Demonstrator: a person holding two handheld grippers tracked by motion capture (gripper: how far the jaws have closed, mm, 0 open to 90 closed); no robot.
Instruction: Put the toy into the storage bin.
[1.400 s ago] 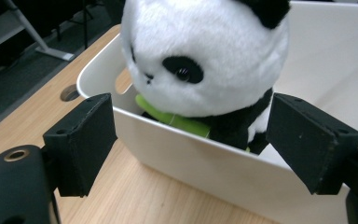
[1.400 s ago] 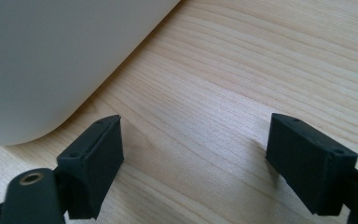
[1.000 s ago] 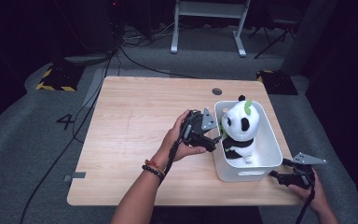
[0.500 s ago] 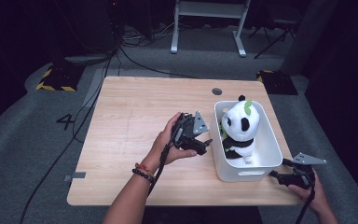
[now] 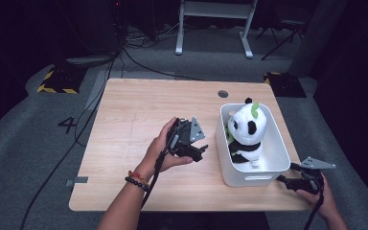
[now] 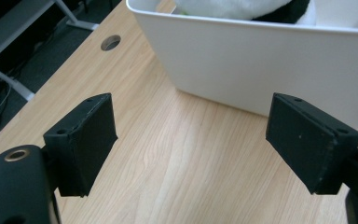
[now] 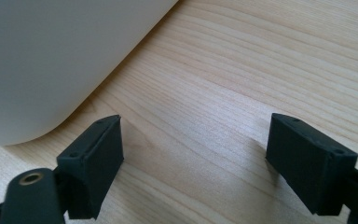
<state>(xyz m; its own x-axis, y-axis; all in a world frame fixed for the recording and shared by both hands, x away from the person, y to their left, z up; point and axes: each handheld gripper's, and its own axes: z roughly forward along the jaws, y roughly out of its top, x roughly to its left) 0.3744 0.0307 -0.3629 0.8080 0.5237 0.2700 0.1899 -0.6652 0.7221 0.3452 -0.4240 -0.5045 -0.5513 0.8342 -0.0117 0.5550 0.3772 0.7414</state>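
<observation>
Wooden table [image 5: 134, 120]: bin [image 5: 268, 167] beyond left gripper's [image 5: 202, 152] open jaws

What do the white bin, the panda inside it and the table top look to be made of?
The bin looks like moulded plastic: smooth, matte white walls with rounded corners and a handle slot. The panda is a soft plush toy, with fuzzy black and white fabric and green trim. The table shows pale wood grain with a flat, low sheen; whether solid wood or laminate cannot be told.

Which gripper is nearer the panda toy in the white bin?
Left. The left gripper is beside the bin's left wall, level with the panda toy; the right gripper sits off the bin's near right corner.
</observation>
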